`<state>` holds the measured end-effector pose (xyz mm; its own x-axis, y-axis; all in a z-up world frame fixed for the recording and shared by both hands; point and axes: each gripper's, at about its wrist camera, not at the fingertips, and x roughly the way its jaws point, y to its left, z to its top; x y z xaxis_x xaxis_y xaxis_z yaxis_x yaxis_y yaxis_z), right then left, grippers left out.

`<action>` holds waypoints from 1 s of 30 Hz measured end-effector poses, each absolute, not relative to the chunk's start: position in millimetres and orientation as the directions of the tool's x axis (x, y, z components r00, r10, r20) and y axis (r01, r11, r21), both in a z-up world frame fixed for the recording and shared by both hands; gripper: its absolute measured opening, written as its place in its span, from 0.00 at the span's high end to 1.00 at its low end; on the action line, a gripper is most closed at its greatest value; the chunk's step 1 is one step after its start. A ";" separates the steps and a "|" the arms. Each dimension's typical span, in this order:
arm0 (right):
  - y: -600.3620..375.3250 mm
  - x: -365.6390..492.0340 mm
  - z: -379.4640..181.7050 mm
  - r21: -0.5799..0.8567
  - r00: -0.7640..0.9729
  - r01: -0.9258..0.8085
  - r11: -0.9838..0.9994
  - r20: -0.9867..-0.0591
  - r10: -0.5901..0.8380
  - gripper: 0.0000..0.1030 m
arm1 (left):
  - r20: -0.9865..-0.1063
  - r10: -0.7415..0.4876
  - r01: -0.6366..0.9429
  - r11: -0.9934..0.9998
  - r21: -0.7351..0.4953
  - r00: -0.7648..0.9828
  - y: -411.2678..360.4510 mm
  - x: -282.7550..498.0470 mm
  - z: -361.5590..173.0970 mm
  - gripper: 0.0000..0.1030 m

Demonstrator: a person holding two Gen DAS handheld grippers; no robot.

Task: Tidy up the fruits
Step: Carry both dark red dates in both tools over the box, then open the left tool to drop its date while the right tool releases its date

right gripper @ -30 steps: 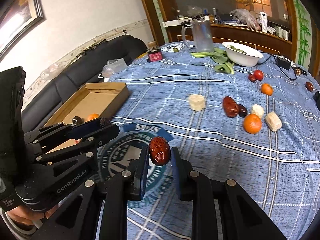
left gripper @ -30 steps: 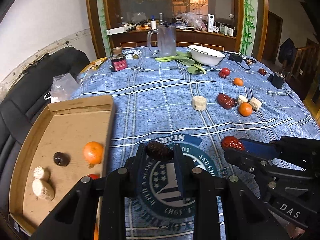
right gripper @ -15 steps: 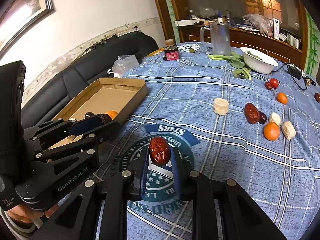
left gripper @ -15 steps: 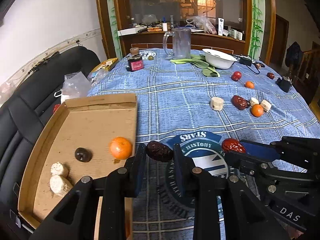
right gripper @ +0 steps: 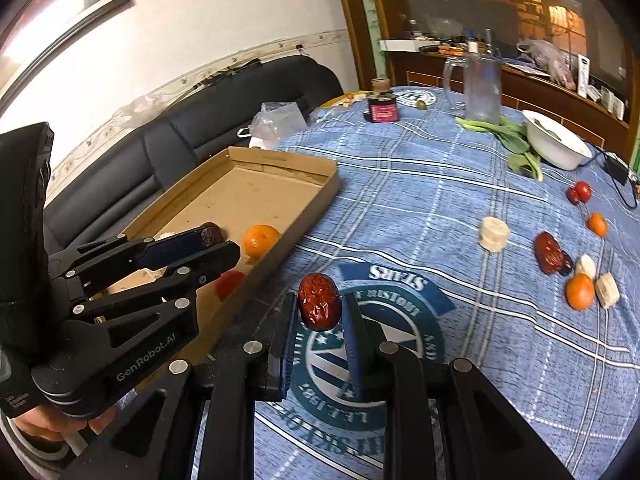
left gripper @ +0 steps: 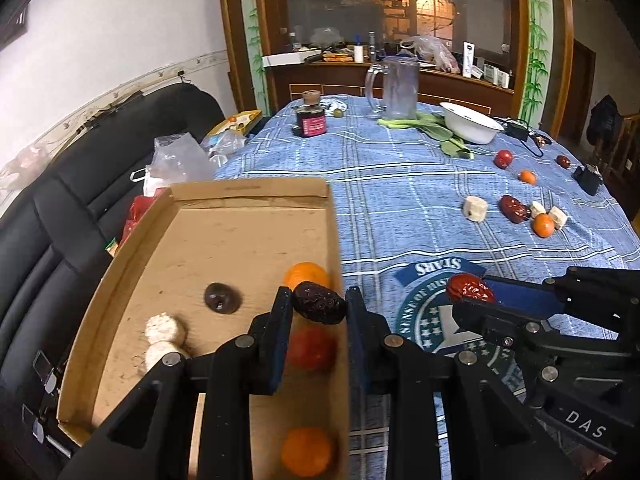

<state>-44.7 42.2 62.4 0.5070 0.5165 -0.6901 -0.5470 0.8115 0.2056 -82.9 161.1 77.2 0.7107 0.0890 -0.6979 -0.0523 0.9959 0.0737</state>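
Each claw pinches one fruit for the cardboard tray (left gripper: 120,264): the left claw (left gripper: 318,308) holds a dark jujube (left gripper: 319,308) over its near edge, the right claw (right gripper: 319,308) a red jujube (right gripper: 319,301) above the tabletop (right gripper: 420,200) beside it.

Your worktop (right gripper: 420,200) wears a blue plaid cloth with a round emblem. On it you have a cardboard tray (left gripper: 332,216) at the left edge, a glass mug (left gripper: 396,88), a white bowl (left gripper: 472,122), leafy greens (left gripper: 440,130), a dark jar (left gripper: 310,118), and scattered oranges, dates and pale chunks.
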 end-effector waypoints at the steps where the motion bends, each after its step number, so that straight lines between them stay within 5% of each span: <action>1: 45.7 -44.3 62.5 0.204 0.504 -0.552 0.808 -0.690 0.519 0.76 | -0.698 0.091 -0.058 0.996 0.071 0.710 165.0 -84.0 77.0 0.75; 30: 154.8 -19.5 50.2 0.187 0.372 -0.697 0.693 -0.731 0.572 0.76 | -0.763 0.079 -0.102 0.995 0.018 0.641 229.2 -113.3 55.7 0.75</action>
